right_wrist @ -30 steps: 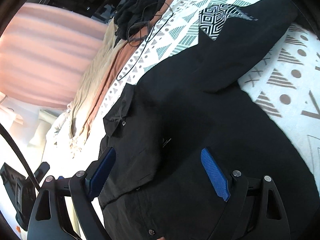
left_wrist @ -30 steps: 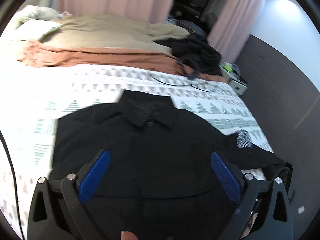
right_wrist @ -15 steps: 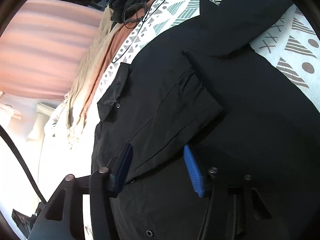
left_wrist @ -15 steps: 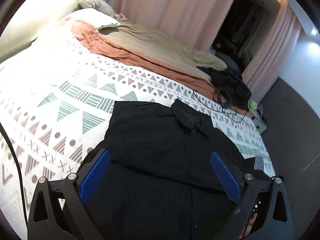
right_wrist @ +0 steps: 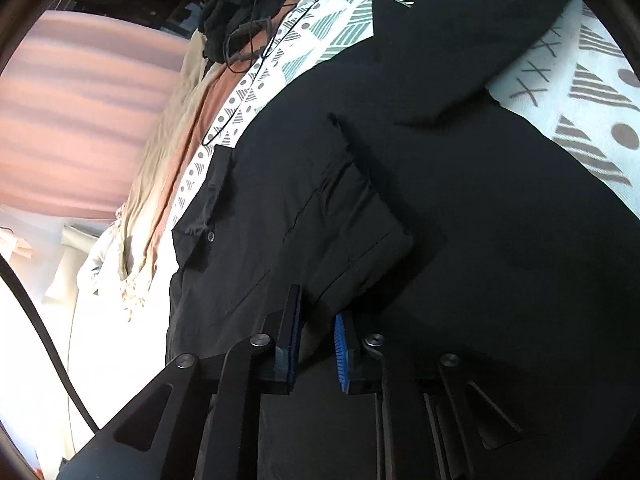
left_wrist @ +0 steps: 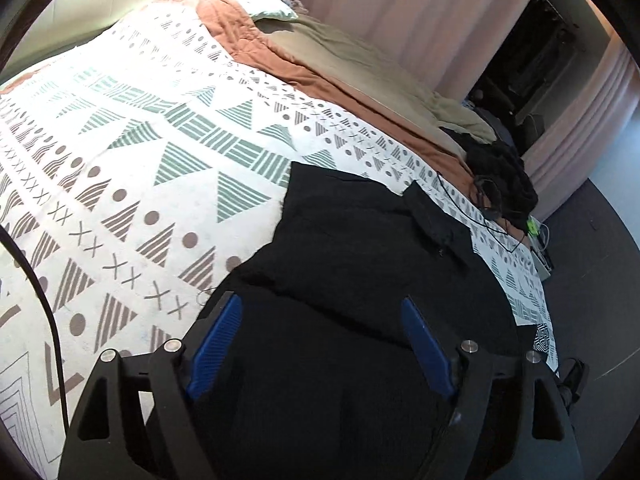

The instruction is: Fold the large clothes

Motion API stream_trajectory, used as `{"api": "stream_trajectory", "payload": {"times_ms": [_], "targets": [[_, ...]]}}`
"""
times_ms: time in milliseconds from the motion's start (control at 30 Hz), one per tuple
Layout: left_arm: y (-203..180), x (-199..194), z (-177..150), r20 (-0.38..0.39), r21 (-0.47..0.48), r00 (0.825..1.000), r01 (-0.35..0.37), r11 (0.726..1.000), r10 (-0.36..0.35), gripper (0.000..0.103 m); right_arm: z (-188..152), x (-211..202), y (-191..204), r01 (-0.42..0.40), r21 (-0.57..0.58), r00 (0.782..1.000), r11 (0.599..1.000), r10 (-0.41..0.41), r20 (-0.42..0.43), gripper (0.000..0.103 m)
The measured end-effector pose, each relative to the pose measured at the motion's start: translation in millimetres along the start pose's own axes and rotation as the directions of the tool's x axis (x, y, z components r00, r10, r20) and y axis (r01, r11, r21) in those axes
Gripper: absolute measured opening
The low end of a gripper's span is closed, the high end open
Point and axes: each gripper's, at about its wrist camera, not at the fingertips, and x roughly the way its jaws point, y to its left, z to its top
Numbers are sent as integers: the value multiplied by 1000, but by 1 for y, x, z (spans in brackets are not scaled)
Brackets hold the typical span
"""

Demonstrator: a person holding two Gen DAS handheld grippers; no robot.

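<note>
A black button-up shirt point(left_wrist: 360, 248) lies spread on a patterned white bedspread point(left_wrist: 140, 168), collar toward the far side. My left gripper point(left_wrist: 320, 336) is open and hovers over the shirt's lower left part, holding nothing. In the right wrist view the shirt point(right_wrist: 460, 184) fills the frame, with one sleeve folded across the body. My right gripper point(right_wrist: 318, 320) is shut on the cuff end of that folded sleeve point(right_wrist: 352, 216). The other sleeve point(right_wrist: 460, 40) stretches toward the bed's edge.
A rust blanket point(left_wrist: 320, 76) and a tan cover point(left_wrist: 360, 56) lie at the far side of the bed. A heap of dark clothes with a black cable point(left_wrist: 500, 176) sits by the far corner. Pink curtains point(left_wrist: 420, 12) hang behind. Dark floor point(left_wrist: 592, 264) lies on the right.
My right gripper closed from wide open onto the folded sleeve's end. My left gripper stayed open and swung left, bringing more of the bedspread into view.
</note>
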Motion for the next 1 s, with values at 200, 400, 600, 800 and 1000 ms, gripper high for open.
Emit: {"api": "stream_trajectory", "payload": {"times_ms": [200, 400, 600, 800, 1000], "targets": [[15, -6, 3, 14, -29, 1000, -14, 999, 15, 83, 7, 10, -2, -21, 11, 1000, 1000, 21, 23, 2], [29, -8, 8, 5, -70, 997, -71, 995, 72, 83, 16, 9, -3, -7, 15, 999, 1000, 6, 45, 2], [29, -22, 14, 77, -53, 990, -116, 992, 120, 83, 13, 4, 18, 64, -53, 998, 997, -62, 29, 4], [27, -37, 15, 110, -50, 990, -83, 995, 89, 83, 7, -32, 32, 32, -127, 995, 991, -20, 94, 103], [17, -48, 13, 129, -33, 989, -61, 998, 65, 83, 9, -73, 13, 28, -97, 988, 995, -13, 151, 103]]}}
